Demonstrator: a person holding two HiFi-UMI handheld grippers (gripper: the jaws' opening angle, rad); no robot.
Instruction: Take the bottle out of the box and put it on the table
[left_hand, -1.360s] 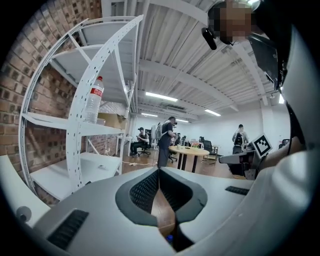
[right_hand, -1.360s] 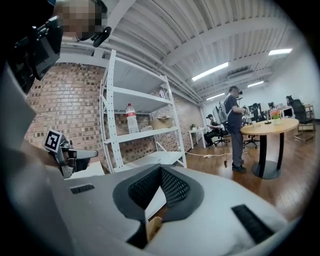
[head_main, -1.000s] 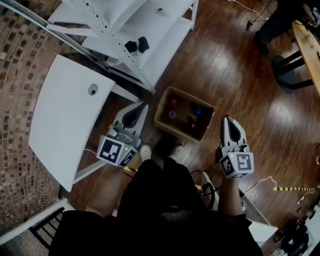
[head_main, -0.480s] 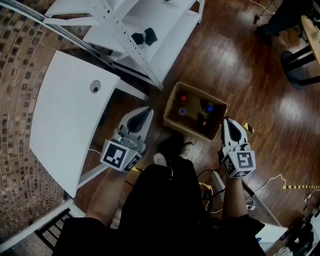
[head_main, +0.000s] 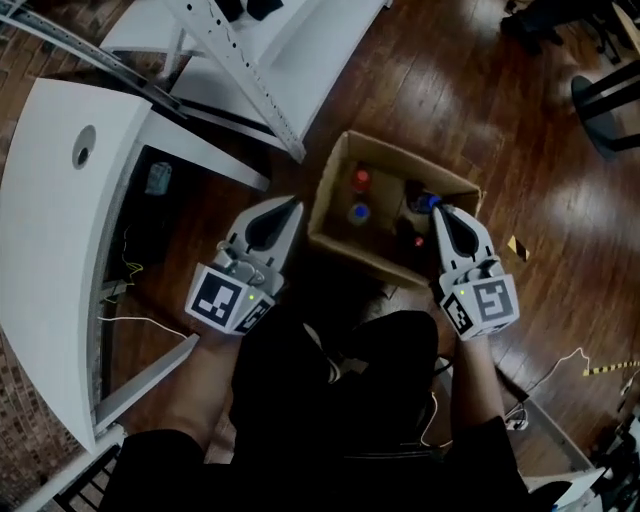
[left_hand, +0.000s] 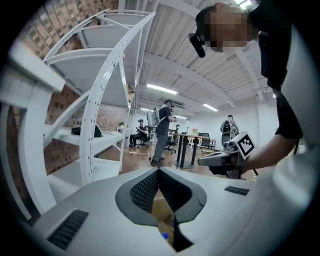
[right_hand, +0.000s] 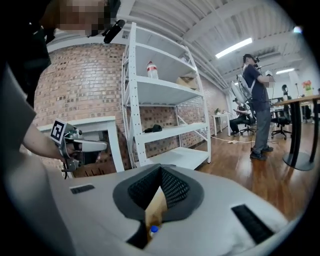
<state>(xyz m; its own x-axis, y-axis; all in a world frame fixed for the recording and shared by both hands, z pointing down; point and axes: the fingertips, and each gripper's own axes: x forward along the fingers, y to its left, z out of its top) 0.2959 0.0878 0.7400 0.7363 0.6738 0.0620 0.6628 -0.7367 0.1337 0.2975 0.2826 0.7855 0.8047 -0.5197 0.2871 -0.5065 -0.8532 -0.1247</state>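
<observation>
We hold both grippers low beside the cardboard box (head_main: 350, 255) on the wooden floor (head_main: 480, 100). Our left gripper (head_main: 291, 205) sits just left of the box, jaws clenched with nothing between them. Our right gripper (head_main: 438, 212) hangs over the box's right edge, jaws likewise closed and empty. Inside the box sit a red-capped bottle (head_main: 360, 180) and a blue-capped bottle (head_main: 358, 213), caps up. The white table (head_main: 40, 220) stands off to the left.
</observation>
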